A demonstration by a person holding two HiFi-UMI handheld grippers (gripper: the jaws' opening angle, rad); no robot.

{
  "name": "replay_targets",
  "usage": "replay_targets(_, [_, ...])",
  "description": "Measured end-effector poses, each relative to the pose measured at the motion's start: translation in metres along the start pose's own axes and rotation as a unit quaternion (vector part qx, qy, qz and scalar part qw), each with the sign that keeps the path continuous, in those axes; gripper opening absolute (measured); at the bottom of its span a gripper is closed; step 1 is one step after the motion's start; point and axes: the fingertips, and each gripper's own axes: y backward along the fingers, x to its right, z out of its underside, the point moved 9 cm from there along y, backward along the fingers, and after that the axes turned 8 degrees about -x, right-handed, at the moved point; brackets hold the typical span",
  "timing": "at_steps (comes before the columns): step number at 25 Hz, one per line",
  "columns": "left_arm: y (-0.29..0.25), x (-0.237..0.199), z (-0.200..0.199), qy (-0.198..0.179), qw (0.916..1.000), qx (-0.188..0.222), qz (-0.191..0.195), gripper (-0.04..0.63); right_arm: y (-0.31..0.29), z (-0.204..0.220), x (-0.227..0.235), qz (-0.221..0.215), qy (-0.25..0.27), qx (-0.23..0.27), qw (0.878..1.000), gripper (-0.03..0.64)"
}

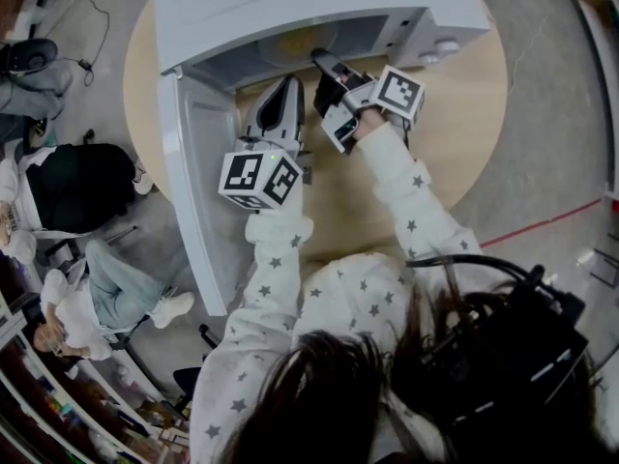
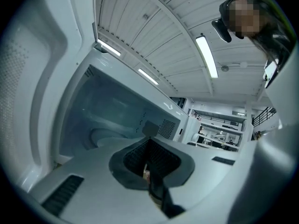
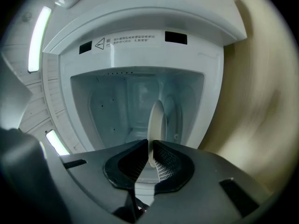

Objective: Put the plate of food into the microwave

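The white microwave [image 1: 319,3] stands at the back of the round table, with its door [image 1: 198,172] swung open to the left. My right gripper [image 1: 327,66] reaches into the opening. In the right gripper view it is shut [image 3: 149,148] on the rim of a white plate [image 3: 156,120], seen edge-on just inside the pale cavity [image 3: 117,101]. No food shows from this angle, and the plate is hidden in the head view. My left gripper [image 1: 280,100] sits beside the open door in front of the microwave, with its jaws [image 2: 148,169] shut and holding nothing.
The wooden table [image 1: 464,104] extends to the right of the microwave. People sit on the floor at left [image 1: 58,191] [image 1: 106,288]. A red line [image 1: 542,222] crosses the floor at right. Dark equipment [image 1: 513,346] hangs at the person's right side.
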Motion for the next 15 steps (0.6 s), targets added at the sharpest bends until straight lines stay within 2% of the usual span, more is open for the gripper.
replay_targets(6, [-0.006, -0.002, 0.003, 0.000, 0.9999, -0.011, 0.007, 0.002, -0.002, 0.000, -0.001, 0.014, -0.008, 0.010, 1.000, 0.021])
replay_targets(15, [-0.019, -0.010, 0.000, 0.009, 0.9999, -0.015, 0.001, 0.002, -0.016, -0.014, -0.003, 0.042, 0.032, -0.002, 0.999, 0.021])
